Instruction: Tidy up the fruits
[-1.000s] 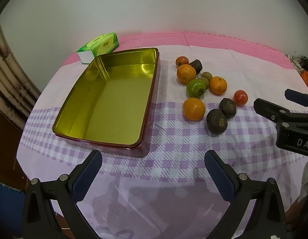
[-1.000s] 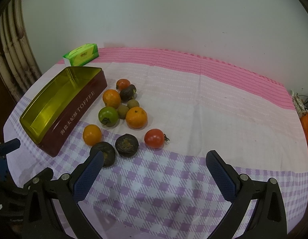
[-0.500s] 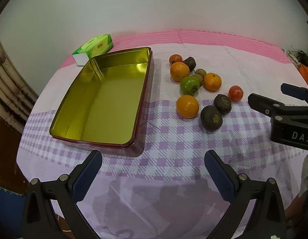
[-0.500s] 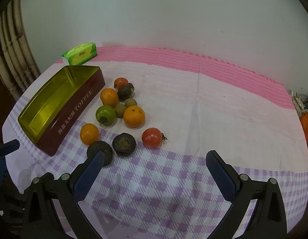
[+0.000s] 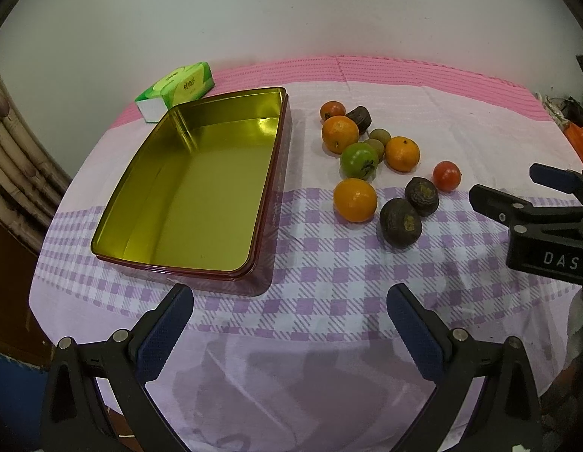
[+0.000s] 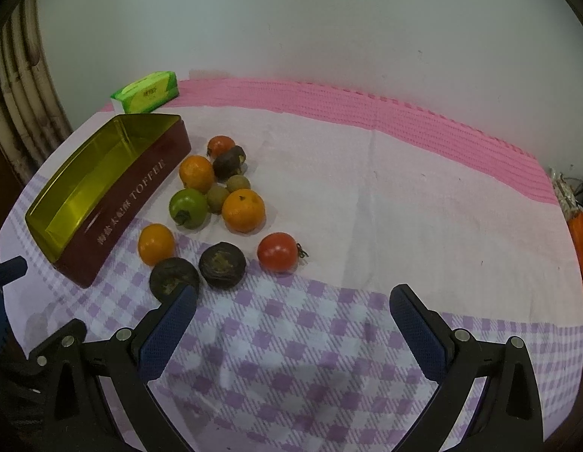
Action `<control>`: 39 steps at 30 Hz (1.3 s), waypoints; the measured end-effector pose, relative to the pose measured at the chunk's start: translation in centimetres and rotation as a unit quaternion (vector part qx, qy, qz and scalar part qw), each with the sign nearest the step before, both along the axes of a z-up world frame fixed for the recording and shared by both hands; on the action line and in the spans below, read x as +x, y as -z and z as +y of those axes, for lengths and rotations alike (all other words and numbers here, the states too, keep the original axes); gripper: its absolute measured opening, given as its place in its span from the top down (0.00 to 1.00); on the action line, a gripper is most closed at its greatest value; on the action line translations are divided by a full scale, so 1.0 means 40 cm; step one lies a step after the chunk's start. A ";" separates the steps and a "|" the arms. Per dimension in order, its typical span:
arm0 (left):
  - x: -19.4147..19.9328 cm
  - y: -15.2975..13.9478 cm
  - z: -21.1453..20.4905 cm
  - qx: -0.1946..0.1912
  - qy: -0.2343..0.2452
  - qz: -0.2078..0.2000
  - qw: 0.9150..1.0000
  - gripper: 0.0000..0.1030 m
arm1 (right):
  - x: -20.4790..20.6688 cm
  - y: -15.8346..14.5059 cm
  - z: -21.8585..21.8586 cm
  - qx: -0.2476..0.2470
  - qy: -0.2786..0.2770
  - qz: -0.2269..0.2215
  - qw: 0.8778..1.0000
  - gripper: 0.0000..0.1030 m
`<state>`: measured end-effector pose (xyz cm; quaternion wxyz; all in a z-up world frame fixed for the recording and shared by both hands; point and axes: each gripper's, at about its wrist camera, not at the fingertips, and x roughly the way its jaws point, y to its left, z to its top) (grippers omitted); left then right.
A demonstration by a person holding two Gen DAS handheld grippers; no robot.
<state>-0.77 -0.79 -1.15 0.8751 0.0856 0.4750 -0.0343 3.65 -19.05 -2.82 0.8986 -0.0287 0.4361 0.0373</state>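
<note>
Still sitting at the opening step, judging by the bare floor of the tin (image 5: 201,188): nothing loaded yet, every fruit lying out on the tablecloth (image 6: 329,339).

Hovering over the near edge of the table, the left gripper (image 5: 289,329) gaping wide, blue pads (image 5: 163,333) pinching nothing and touching nothing. Hanging likewise above the checked band of the cloth, the right gripper (image 6: 293,326) spread just as wide, empty, its left pad (image 6: 167,333) overlapping in view the nearest dark wrinkled fruit (image 6: 173,280); whether actually touching or only passing in front, impossible to tell.

Working outward from that near edge: a second dark fruit (image 6: 222,265) just beside the first, a red tomato (image 6: 278,252) to their right, an orange (image 6: 156,244) lying nearest the tin's long side. Farther in, a green tomato (image 6: 188,208) and another orange (image 6: 243,207) crowding two small brownish fruits (image 6: 225,190), then a third orange (image 6: 196,173), a third dark fruit (image 6: 229,162) and a small red tomato (image 6: 221,145) toward the pink far edge. Resting beyond the tin's far corner, a green tissue box (image 5: 176,88).

Calling next, probably, for lowering the right gripper over the closest dark fruit, centring it between the pads, closing gently enough to avoid crushing the shrivelled skin, then carrying it leftward over the tin's rim. Rolling likely on the cloth if nudged off-centre.
</note>
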 end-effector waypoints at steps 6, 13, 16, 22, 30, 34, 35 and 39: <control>-0.001 0.001 0.001 -0.002 0.001 -0.001 1.000 0.01 | 0.006 0.016 -0.010 0.002 0.004 0.009 1.000 0.01; 0.010 0.004 -0.009 -0.001 0.005 0.001 1.000 0.01 | 0.008 0.028 -0.009 -0.002 0.003 0.012 1.000 0.01; 0.015 0.006 -0.019 0.001 0.009 0.002 1.000 0.01 | 0.004 0.030 -0.009 -0.003 0.003 0.013 1.000 0.01; 0.022 0.003 -0.035 0.002 0.019 0.000 1.000 0.01 | 0.011 0.031 -0.008 -0.005 0.007 0.017 1.000 0.01; 0.038 -0.004 -0.057 -0.015 0.037 0.004 0.999 0.03 | 0.019 0.023 -0.034 -0.003 0.020 0.014 1.000 0.01; 0.051 -0.004 -0.078 -0.029 0.050 0.013 0.998 0.12 | 0.023 0.020 -0.053 0.000 0.029 0.016 0.999 0.01; 0.054 -0.004 -0.083 -0.033 0.054 0.015 0.998 0.12 | 0.025 0.018 -0.057 0.000 0.031 0.016 0.999 0.01; 0.072 0.002 -0.114 -0.051 0.076 0.023 0.996 0.21 | 0.031 0.008 -0.081 0.004 0.044 0.013 0.999 0.01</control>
